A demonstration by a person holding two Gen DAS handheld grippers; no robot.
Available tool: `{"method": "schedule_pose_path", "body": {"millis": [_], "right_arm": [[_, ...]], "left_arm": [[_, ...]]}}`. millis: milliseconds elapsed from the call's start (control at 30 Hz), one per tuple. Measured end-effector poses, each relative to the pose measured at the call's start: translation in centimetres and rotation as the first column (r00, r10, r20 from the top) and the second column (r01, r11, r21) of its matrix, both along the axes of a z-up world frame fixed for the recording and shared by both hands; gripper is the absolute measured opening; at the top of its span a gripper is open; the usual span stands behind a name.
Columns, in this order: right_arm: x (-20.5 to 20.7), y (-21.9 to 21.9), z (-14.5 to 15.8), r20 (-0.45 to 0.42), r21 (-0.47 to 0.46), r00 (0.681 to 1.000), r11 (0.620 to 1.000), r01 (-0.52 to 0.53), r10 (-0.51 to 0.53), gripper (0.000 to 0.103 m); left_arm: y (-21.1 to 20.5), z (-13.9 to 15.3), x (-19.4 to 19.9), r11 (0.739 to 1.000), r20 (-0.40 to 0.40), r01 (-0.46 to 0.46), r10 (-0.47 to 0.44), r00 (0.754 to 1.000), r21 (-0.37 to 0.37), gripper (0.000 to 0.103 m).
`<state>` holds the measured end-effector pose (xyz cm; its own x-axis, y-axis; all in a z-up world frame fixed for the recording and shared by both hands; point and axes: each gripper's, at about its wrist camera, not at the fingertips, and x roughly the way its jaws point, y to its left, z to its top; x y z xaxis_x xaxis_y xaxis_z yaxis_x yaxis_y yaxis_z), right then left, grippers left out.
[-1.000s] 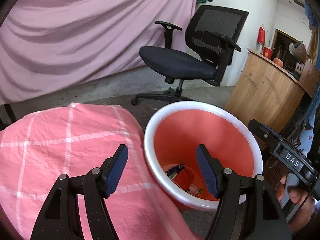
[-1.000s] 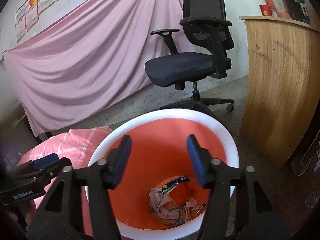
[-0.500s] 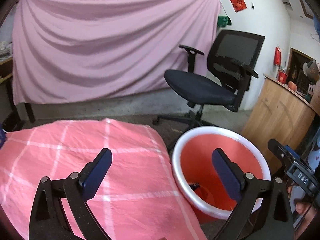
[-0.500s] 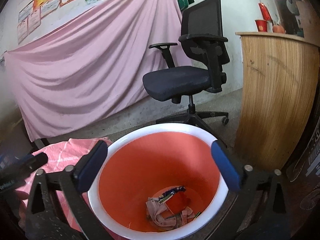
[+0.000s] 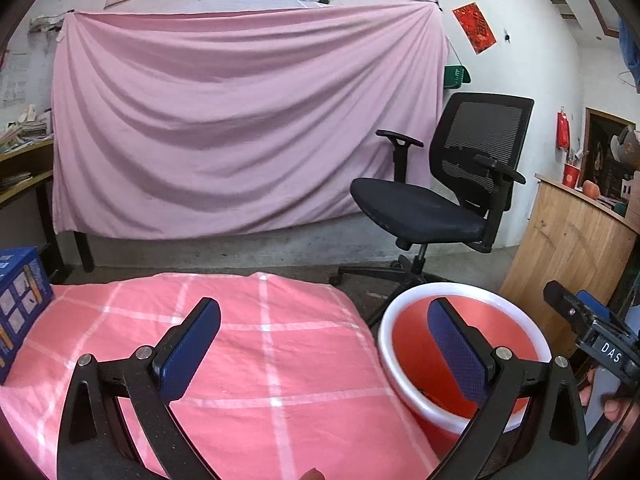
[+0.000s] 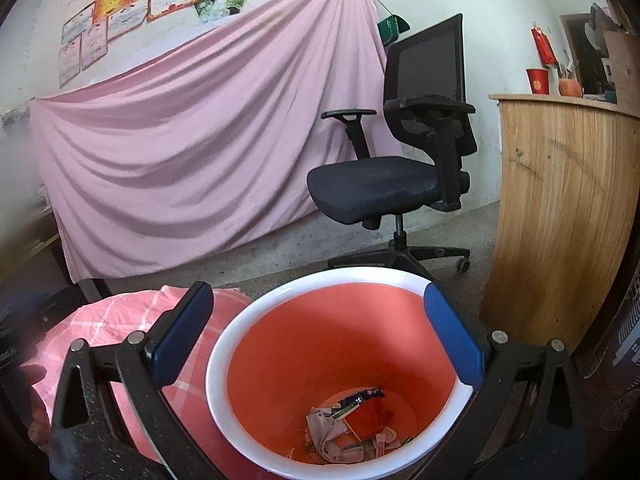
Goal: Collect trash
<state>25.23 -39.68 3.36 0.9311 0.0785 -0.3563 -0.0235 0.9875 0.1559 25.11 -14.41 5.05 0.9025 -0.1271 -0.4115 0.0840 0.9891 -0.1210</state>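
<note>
A red bin with a white rim (image 5: 460,290) stands on the floor beside a table under a pink checked cloth (image 5: 280,340). In the right wrist view the red bin (image 6: 224,344) holds crumpled paper and wrappers (image 6: 352,424) at its bottom. My left gripper (image 5: 322,308) hangs above the cloth's right edge, its jaws still opening, with nothing between them. My right gripper (image 6: 316,292) hovers over the bin's mouth, open wide and empty. No loose trash shows on the cloth.
A blue box (image 5: 20,304) sits at the cloth's left edge. A black office chair (image 5: 440,208) stands behind the bin, a curved wooden counter (image 5: 572,240) to its right. A pink sheet (image 5: 240,120) hangs over the back wall.
Both grippers opened wide and rose, tilting up from the bin. The left one swung left from above the bin to above the cloth; the blue box came into view.
</note>
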Motion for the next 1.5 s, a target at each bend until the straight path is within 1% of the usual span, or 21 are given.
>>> {"method": "schedule_pose_path", "body": {"millis": [167,300,600,733,1000,1233,1500], "right_arm": [[-0.2,0.7,0.2,0.017,-0.012,1.0,1.0,-0.01,0.011,0.103],[-0.4,1.1,0.1,0.024,-0.014,1.0,1.0,-0.02,0.021,0.103],[-1.8,2.2,0.0,0.046,-0.015,0.999,1.0,-0.025,0.026,0.103],[-3.1,2.3,0.1,0.065,-0.006,0.998,1.0,-0.015,0.016,0.103],[-6.4,3.7,0.4,0.106,-0.037,0.994,0.999,-0.007,0.011,0.103],[-9.5,5.5,0.7,0.173,-0.06,0.985,0.998,-0.009,0.02,0.103],[-12.5,6.6,0.9,0.217,-0.038,0.976,0.999,0.0,0.008,0.103]], "left_arm": [[0.7,-0.1,-1.2,1.0,0.016,-0.027,0.027,1.0,0.014,0.101],[0.8,-0.1,-2.4,0.998,0.046,-0.046,0.044,0.998,0.044,0.101],[1.5,-0.4,-4.2,0.995,0.076,-0.059,0.053,0.996,0.075,0.101],[2.0,-0.4,-5.2,0.995,0.082,-0.062,0.055,0.995,0.076,0.101],[2.8,-0.8,-7.6,0.996,0.08,-0.06,0.054,0.995,0.071,0.101],[3.9,-0.8,-10.0,0.995,0.098,-0.059,0.052,0.994,0.074,0.101],[5.4,-1.1,-12.9,0.996,0.104,-0.054,0.046,0.994,0.076,0.101]]}}
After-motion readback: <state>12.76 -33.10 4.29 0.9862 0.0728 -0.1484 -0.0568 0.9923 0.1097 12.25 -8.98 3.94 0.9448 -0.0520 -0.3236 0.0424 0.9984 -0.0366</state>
